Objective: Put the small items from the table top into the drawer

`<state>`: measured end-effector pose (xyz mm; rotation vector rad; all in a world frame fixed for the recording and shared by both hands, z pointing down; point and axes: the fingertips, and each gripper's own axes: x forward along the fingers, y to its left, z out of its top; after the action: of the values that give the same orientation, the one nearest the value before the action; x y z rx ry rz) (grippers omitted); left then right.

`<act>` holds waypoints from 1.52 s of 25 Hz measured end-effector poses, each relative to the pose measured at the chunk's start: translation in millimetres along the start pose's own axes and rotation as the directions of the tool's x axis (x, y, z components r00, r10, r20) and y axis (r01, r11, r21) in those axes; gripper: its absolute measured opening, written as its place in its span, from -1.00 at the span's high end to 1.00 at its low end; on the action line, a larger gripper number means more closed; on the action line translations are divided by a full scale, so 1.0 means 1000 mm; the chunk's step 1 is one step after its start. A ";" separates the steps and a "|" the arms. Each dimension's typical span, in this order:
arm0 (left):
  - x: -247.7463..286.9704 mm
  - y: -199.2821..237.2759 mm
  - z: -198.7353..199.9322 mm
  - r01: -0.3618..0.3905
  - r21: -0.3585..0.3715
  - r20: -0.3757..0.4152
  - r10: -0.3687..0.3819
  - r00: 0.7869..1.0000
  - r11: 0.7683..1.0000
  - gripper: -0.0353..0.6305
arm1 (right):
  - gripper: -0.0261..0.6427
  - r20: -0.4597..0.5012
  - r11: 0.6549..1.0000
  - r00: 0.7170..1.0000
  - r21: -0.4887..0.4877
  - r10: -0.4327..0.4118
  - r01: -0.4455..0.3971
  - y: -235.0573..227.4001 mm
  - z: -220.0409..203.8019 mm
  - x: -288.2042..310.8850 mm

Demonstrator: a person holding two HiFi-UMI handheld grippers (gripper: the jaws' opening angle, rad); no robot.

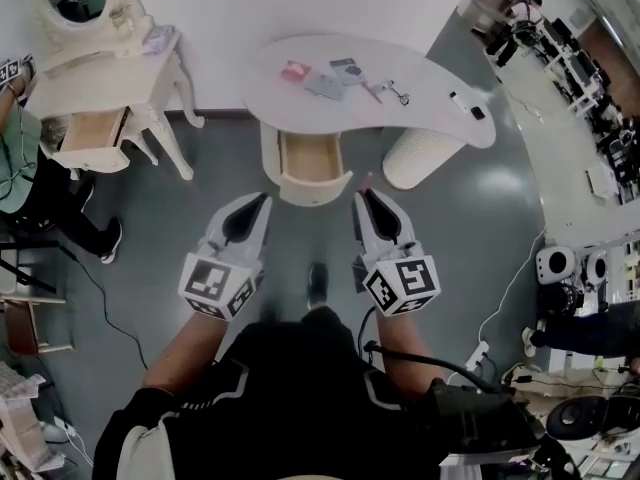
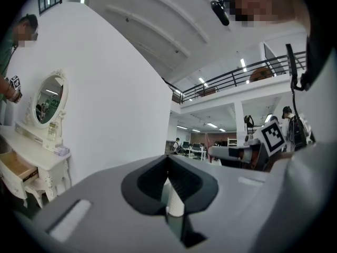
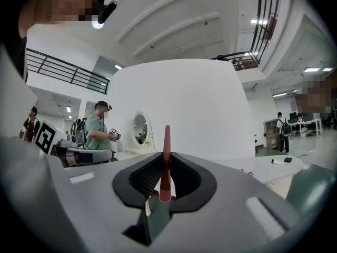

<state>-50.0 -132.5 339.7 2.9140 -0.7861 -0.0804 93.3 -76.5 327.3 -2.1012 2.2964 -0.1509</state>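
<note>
A white curved table (image 1: 430, 118) holds several small items: a red one (image 1: 295, 71), a grey card (image 1: 325, 86), a dark piece (image 1: 346, 67) and a metal clip (image 1: 398, 93). Its drawer (image 1: 308, 163) stands pulled open below the middle. My right gripper (image 1: 362, 196) hovers just short of the drawer, shut on a thin red stick (image 3: 166, 162) that pokes out past the tips. My left gripper (image 1: 262, 200) hangs beside it on the left, jaws shut at the tips (image 2: 168, 159), with nothing seen held.
A white ribbed cylinder (image 1: 420, 158) stands under the table's right end. A white vanity (image 1: 100, 68) with its own open drawer (image 1: 92, 133) is at the far left, a person in green (image 1: 20, 158) beside it. Cables (image 1: 500, 298) trail on the grey floor at the right.
</note>
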 end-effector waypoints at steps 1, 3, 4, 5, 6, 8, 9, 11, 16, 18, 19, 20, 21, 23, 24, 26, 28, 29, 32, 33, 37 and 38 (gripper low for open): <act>0.009 0.003 0.000 -0.008 0.007 -0.001 0.008 1.000 1.000 0.89 | 0.77 0.003 1.000 1.000 0.003 0.008 -0.008 -0.007 -0.001 0.006; 0.027 0.008 0.001 -0.027 0.020 -0.001 0.027 1.000 0.999 0.89 | 0.77 0.008 1.000 1.000 0.012 0.024 -0.024 -0.023 -0.002 0.020; 0.037 0.010 0.003 -0.036 0.026 0.001 0.036 0.999 0.999 0.89 | 0.77 0.010 0.999 0.999 0.017 0.033 -0.034 -0.031 -0.001 0.026; 0.047 0.011 0.005 -0.045 0.031 0.002 0.045 0.999 0.999 0.89 | 0.77 0.011 0.999 0.999 0.020 0.043 -0.043 -0.040 -0.001 0.033; 0.057 0.013 0.007 -0.052 0.039 0.002 0.052 0.999 0.998 0.89 | 0.77 0.013 0.998 0.999 0.022 0.053 -0.053 -0.049 0.001 0.041; 0.078 0.015 0.010 -0.066 0.056 0.002 0.066 0.998 0.996 0.89 | 0.77 0.019 0.997 0.997 0.026 0.071 -0.071 -0.066 0.005 0.056; 0.088 0.016 0.012 -0.070 0.060 0.003 0.070 0.998 0.996 0.89 | 0.77 0.020 0.996 0.997 0.027 0.079 -0.079 -0.074 0.006 0.063; 0.107 0.017 0.015 -0.076 0.055 0.015 0.076 0.997 0.996 0.89 | 0.77 0.018 0.995 0.996 0.021 0.093 -0.093 -0.091 0.010 0.076; 0.149 0.019 0.017 -0.106 0.070 0.008 0.106 0.994 0.992 0.89 | 0.77 0.028 0.990 0.990 0.028 0.137 -0.138 -0.125 0.019 0.100; 0.164 0.020 0.016 -0.126 0.078 0.004 0.126 0.992 0.989 0.89 | 0.77 0.032 0.987 0.987 0.029 0.155 -0.156 -0.138 0.021 0.109; 0.171 0.022 0.016 -0.135 0.082 0.004 0.136 0.991 0.987 0.89 | 0.77 0.032 0.986 0.987 0.030 0.160 -0.161 -0.144 0.022 0.114; 0.178 0.022 0.017 -0.142 0.086 0.005 0.142 0.990 0.986 0.89 | 0.77 0.030 0.986 0.986 0.030 0.163 -0.164 -0.150 0.022 0.119; 0.185 0.022 0.017 -0.142 0.089 0.007 0.142 0.990 0.986 0.89 | 0.77 0.025 0.986 0.986 0.030 0.164 -0.164 -0.155 0.023 0.123; 0.197 0.018 0.020 -0.118 0.090 0.017 0.117 0.993 0.989 0.89 | 0.78 0.014 0.986 0.986 0.028 0.167 -0.167 -0.165 0.023 0.132; 0.203 0.015 0.022 -0.106 0.091 0.024 0.105 0.994 0.990 0.89 | 0.78 0.012 0.984 0.985 0.026 0.175 -0.175 -0.169 0.024 0.135; 0.213 0.014 0.025 -0.112 0.097 0.029 0.110 0.994 0.989 0.89 | 0.77 0.017 0.979 0.979 0.020 0.202 -0.202 -0.176 0.029 0.141; 0.221 0.017 0.024 -0.147 0.099 0.018 0.146 0.989 0.984 0.89 | 0.77 0.024 0.974 0.974 0.014 0.227 -0.227 -0.183 0.033 0.145; 0.224 0.020 0.022 -0.164 0.097 0.010 0.164 0.986 0.982 0.89 | 0.77 0.026 0.971 0.971 0.013 0.236 -0.237 -0.186 0.034 0.148; 0.226 0.030 0.018 -0.190 0.105 -0.013 0.192 0.981 0.976 0.89 | 0.77 0.030 0.966 0.966 0.024 0.257 -0.258 -0.189 0.032 0.157; 0.226 0.034 0.016 -0.194 0.109 -0.018 0.197 0.980 0.975 0.89 | 0.77 0.027 0.965 0.965 0.030 0.262 -0.262 -0.189 0.030 0.160; 0.221 0.056 0.014 -0.208 0.109 -0.022 0.211 0.977 0.972 0.89 | 0.77 0.006 0.956 0.957 0.030 0.291 -0.291 -0.177 0.019 0.179; 0.220 0.063 0.013 -0.210 0.106 -0.020 0.213 0.977 0.972 0.89 | 0.77 0.002 0.954 0.954 0.021 0.299 -0.299 -0.172 0.016 0.186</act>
<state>107.8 -298.9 330.6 2.8960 -1.1214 0.0270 248.8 -276.8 334.9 -1.7135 2.5639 -0.1669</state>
